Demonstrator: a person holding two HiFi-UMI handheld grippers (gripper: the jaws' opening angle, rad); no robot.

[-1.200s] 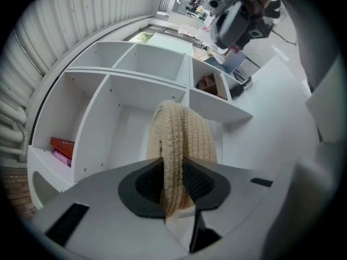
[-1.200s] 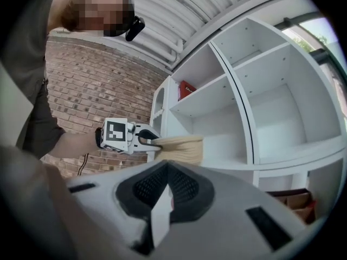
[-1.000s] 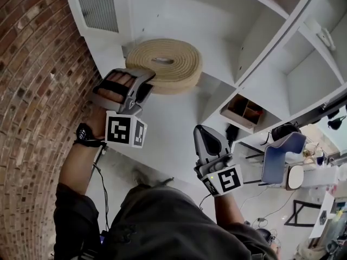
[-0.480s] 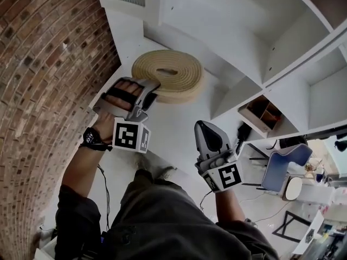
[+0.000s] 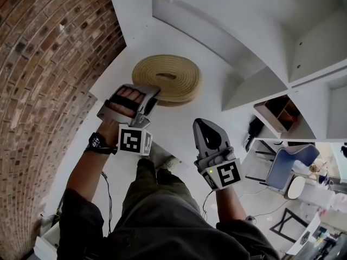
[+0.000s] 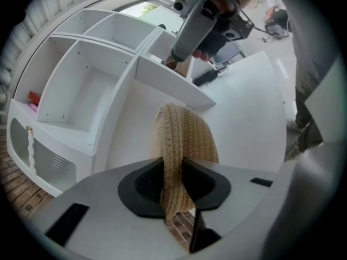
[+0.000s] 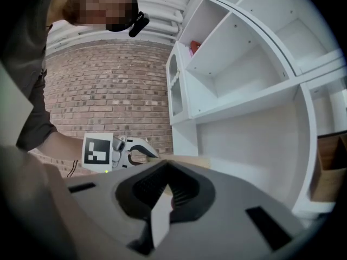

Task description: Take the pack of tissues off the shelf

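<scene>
Clearly the left gripper (image 5: 153, 93) is clamping the rim of the round woven tissue pack (image 5: 168, 80) in front of the shelf (image 5: 260, 85). The right gripper (image 5: 202, 124), closed and empty, is hovering alongside. Pinching firmly is mattering most, since the pack is hanging by one edge.

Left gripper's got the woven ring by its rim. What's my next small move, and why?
Probably bring the right gripper across to steady the far side of the tan woven ring. The left gripper pinches only one edge, so the ring sticks out beyond the jaws; the right gripper is shut, empty and close by. Whether the ring rests on the white shelf unit I cannot tell.
</scene>
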